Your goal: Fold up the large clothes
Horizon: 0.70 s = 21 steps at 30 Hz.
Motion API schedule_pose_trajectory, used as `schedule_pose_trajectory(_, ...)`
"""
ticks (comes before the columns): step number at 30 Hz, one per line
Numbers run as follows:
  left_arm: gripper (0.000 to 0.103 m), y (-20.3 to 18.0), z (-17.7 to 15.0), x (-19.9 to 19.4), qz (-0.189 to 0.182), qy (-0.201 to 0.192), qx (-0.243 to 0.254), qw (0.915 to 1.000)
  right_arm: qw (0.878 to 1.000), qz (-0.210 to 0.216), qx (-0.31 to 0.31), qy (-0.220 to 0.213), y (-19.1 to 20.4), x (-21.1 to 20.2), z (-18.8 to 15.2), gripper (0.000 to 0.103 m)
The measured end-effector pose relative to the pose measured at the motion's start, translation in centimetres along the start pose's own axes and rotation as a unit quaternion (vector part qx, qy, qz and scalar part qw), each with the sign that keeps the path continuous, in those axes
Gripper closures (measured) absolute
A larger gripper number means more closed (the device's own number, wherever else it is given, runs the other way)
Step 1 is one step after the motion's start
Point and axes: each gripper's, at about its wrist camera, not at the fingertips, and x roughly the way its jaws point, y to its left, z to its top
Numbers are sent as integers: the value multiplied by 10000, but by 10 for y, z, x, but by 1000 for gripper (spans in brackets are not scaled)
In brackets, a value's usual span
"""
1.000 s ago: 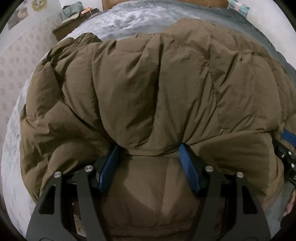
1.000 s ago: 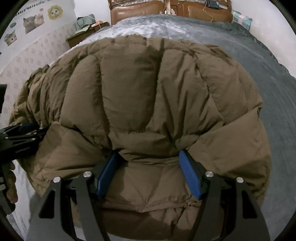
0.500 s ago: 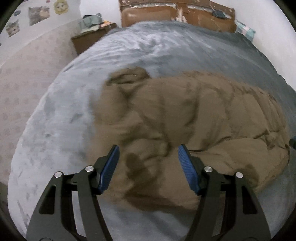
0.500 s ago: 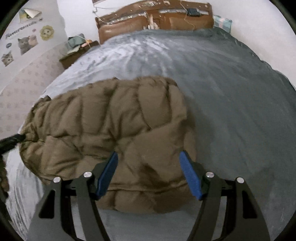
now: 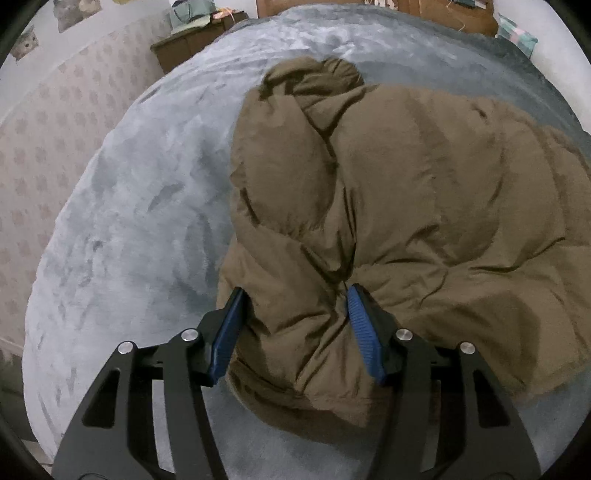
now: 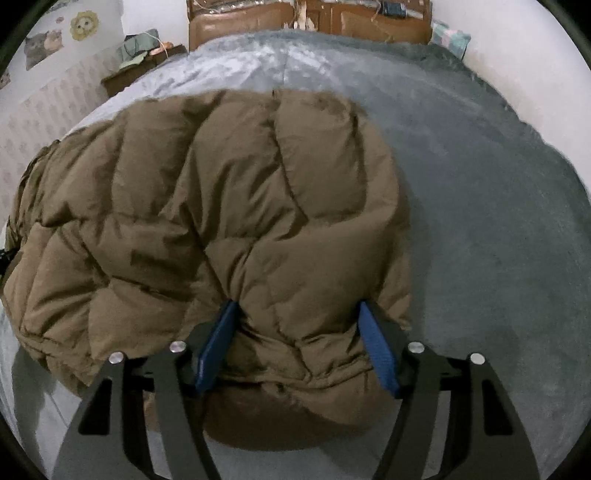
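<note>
A puffy brown quilted jacket (image 5: 424, 192) lies bunched on the grey bed cover (image 5: 140, 229). My left gripper (image 5: 295, 310) is down on the jacket's near left corner. Its jaws are closing, and the blue pads (image 5: 360, 328) squeeze a thick fold of the jacket. In the right wrist view the same jacket (image 6: 229, 192) spreads out to the left. My right gripper (image 6: 299, 328) is pushed into the jacket's near right corner with its jaws wide. Padding bulges between its fingers, and its right pad (image 6: 376, 347) stands at the jacket's edge.
The grey bed cover (image 6: 498, 221) stretches to the right of the jacket and far behind it. A brown headboard (image 6: 310, 18) stands at the back. A wooden nightstand (image 6: 144, 66) with clutter stands at the back left against the patterned wall (image 5: 44, 147).
A second ago both grippers were dug into the raised jacket. Half a second ago they hung clear above it as it lay on the bed. Now both are back down on its near corners.
</note>
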Motion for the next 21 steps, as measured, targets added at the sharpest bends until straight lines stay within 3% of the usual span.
schedule_pose_trajectory(19,38,-22,19,29,221,249,122,9994,9996,9,133,229,2,23,-2,31)
schedule_pose_trajectory(21,21,-26,24,29,450,247,107,9986,9993,95,232,294,-3,25,0,27)
